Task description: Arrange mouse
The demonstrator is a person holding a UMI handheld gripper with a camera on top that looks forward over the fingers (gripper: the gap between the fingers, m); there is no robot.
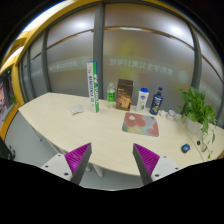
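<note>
**Gripper held high above the table, fingers apart**

The gripper (112, 160) was well above the pale table (60, 118), its fingers spread wide with nothing between them. Far ahead lay a colourful mouse pad (140, 123). Behind it stood a brown box (124, 94), two bottles (143, 98) and a tall green-white tube (94, 86). A plant (197, 106) stood near the table's end. I could not make out the mouse itself.

A long pale conference table (70, 122) stands before a wall of frosted glass panels (120, 55) under ceiling strip lights (45, 17), with a leafy potted plant (199, 108) at its far right end.
</note>
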